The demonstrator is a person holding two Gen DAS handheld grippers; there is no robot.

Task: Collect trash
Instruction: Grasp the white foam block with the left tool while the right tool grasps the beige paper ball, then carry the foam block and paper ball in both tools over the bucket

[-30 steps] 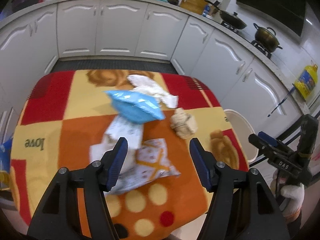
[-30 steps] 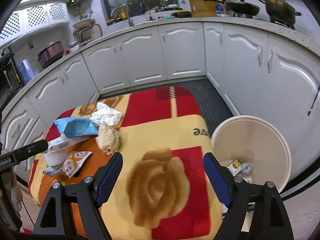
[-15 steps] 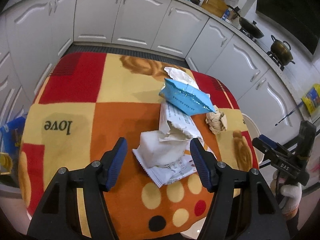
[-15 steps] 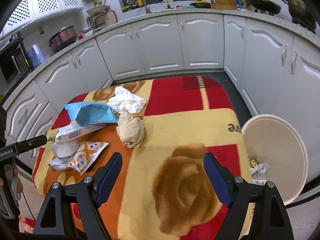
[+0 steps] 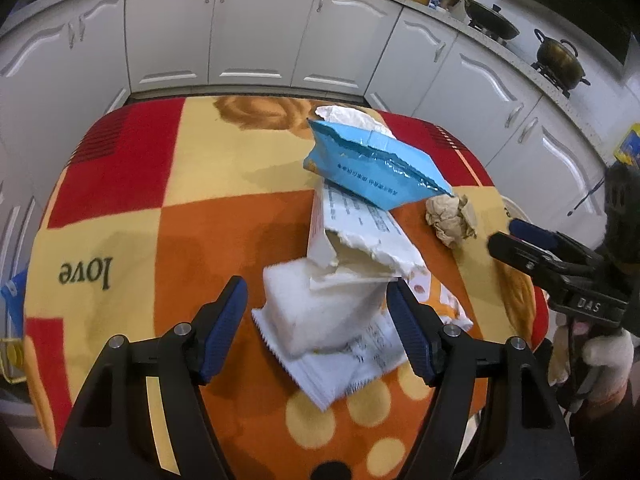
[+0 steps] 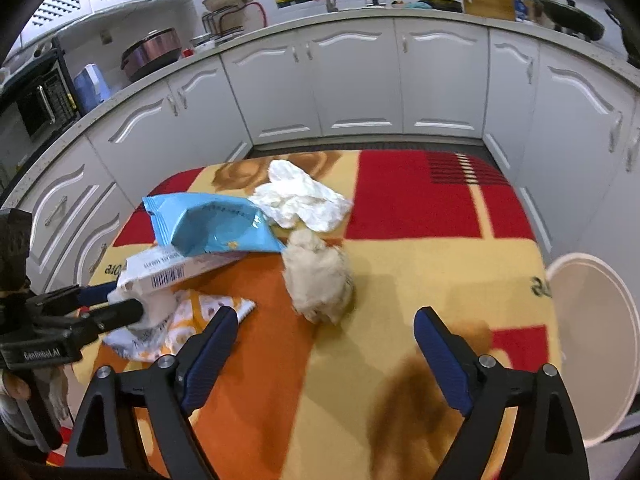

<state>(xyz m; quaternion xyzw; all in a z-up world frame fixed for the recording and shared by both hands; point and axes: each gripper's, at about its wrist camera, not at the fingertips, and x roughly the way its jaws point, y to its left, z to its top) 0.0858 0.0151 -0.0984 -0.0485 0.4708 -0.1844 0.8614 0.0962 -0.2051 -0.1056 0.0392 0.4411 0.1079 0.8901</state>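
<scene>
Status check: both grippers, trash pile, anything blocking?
Left gripper opening over white wrapper, nothing gripped. Right gripper opening, empty, near brown paper wad. Bin unobstructed.

The table carries a fleece cover (image 5: 128,200) in red, yellow and orange checks. Between the left jaws lies a white soft packet (image 5: 316,312) on a flat printed wrapper (image 5: 352,364). Beyond them, a torn white carton (image 5: 356,240) sits under 1 blue foil bag (image 5: 372,164). Ahead of the right jaws rests a crumpled beige paper ball (image 6: 318,280); a white tissue (image 6: 300,196) lies farther off.
</scene>
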